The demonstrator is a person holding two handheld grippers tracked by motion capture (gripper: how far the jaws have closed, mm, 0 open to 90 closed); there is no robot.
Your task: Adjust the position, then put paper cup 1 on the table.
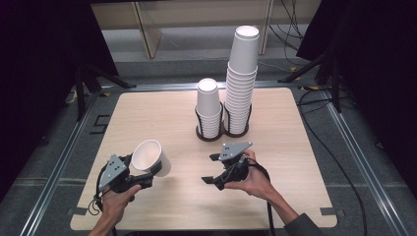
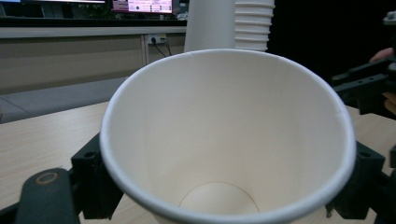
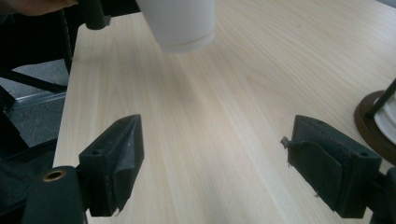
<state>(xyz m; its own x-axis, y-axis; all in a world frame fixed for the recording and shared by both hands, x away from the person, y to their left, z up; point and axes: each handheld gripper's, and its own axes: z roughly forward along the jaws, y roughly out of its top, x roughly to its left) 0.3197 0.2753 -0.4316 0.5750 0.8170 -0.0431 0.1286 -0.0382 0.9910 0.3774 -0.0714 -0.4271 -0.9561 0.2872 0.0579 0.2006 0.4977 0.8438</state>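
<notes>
high view: my left fingers [image 1: 153, 173] are clenched around a single white paper cup [image 1: 151, 156], held above the near-left part of the table [image 1: 147, 113], well apart from the two cup stacks [image 1: 231, 93] in their holder at the far middle. it looks light, thin-walled and easy to crush, so the grip belongs low on the wall near the stiffer base, and gentle. its long axis lies tilted, mouth up and back toward me, base toward my right fingers [image 1: 211, 169], which stand released and empty.
</notes>
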